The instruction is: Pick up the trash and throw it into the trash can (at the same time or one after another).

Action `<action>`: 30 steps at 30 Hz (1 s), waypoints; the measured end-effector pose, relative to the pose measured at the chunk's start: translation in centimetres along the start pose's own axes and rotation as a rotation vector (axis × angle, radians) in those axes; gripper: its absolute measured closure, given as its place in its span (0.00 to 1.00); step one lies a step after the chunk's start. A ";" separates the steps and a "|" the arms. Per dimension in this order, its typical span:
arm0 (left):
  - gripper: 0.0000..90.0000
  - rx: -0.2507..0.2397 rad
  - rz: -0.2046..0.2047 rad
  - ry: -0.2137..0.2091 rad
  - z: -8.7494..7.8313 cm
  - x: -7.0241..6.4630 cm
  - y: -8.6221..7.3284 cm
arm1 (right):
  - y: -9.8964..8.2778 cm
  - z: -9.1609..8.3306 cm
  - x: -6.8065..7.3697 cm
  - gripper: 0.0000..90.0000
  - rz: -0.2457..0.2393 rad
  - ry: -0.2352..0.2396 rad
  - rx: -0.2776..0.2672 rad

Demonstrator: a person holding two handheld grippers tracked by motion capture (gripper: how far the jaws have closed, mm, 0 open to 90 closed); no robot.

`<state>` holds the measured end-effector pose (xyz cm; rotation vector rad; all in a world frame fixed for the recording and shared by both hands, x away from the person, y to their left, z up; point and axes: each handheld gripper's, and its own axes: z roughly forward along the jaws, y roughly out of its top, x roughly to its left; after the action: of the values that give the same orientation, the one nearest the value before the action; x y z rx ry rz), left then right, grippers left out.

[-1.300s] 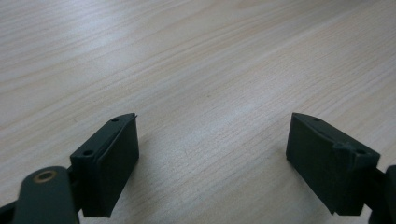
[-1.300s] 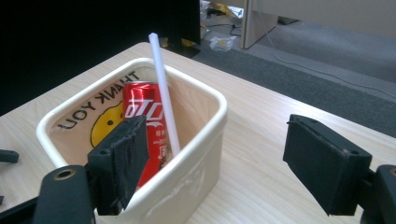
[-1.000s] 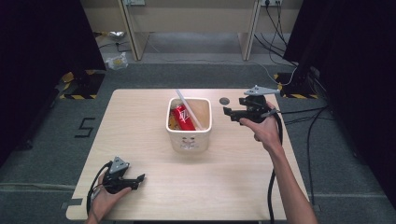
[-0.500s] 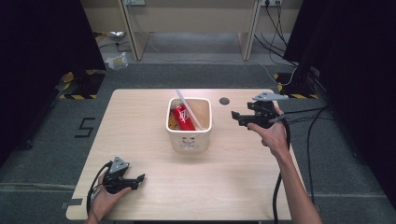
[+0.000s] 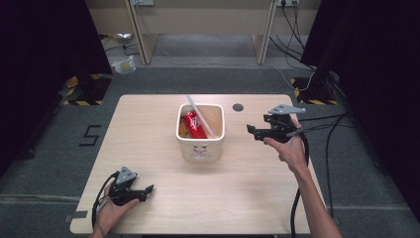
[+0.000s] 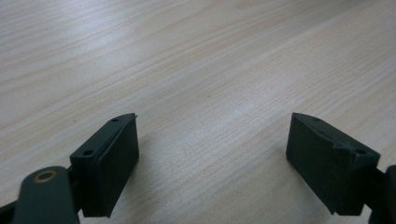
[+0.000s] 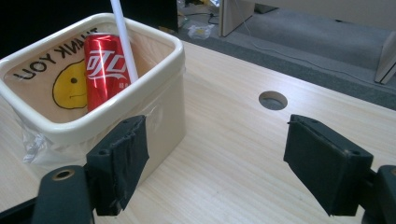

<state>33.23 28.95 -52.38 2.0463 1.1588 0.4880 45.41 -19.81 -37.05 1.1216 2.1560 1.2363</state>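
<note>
The right tool [image 5: 251,131] hangs above the surface [image 5: 247,193], just right of the cream bin [image 5: 200,146], with its jaws wide apart and nothing between them. It points leftward at the bin's side wall. In the right gripper view the bin [image 7: 159,100] sits beside the left jaw, and the red can [image 7: 103,67] leans inside it against a white straw [image 7: 123,39].

The left tool [image 5: 146,190] rests low at the near left corner of the surface, also spread wide and empty, well apart from the bin.

Likely risks: the bin looks light, so a jaw nudging its wall could slide or tip it. Reaching in for the can, the rim and the slanting straw stand in the way and could be knocked out. A round hole [image 5: 237,107] lies behind the right tool.
</note>
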 end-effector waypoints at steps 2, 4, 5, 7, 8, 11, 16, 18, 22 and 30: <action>0.18 -0.001 -0.001 0.001 0.0 0.0 0.0 | -0.3 0.0 0.0 0.24 -0.003 -0.002 0.003; 0.18 0.000 0.000 0.000 0.0 0.0 0.0 | -0.6 -0.1 0.0 0.24 0.001 -0.004 0.006; 0.18 -0.001 0.000 0.001 0.0 0.0 0.0 | -0.7 -0.1 0.0 0.24 0.001 -0.005 0.004; 0.18 -0.001 -0.001 0.001 0.0 0.0 0.0 | -0.9 -0.2 0.0 0.24 0.004 -0.013 0.004; 0.18 0.000 0.000 0.000 0.0 0.0 0.0 | -1.1 -0.2 -0.1 0.24 -0.002 -0.014 0.004; 0.18 -0.001 -0.001 0.001 0.0 0.0 0.0 | -1.4 -0.4 -0.2 0.23 -0.003 -0.017 0.009; 0.18 -0.001 -0.001 0.001 0.0 0.0 0.0 | -1.9 -0.6 -0.2 0.23 -0.007 -0.025 0.008; 0.18 -0.001 0.000 0.000 0.0 0.0 0.0 | -2.2 -0.6 -0.2 0.23 -0.006 -0.024 0.011; 0.18 0.000 0.000 0.000 0.0 0.0 0.0 | -2.6 -0.6 -0.1 0.22 -0.013 -0.028 0.021; 0.18 0.000 0.000 0.000 0.0 0.0 0.0 | -3.1 -0.6 0.1 0.22 -0.021 -0.027 0.023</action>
<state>33.23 28.95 -52.38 2.0467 1.1586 0.4880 43.57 -20.87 -39.44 1.1161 2.1619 1.1828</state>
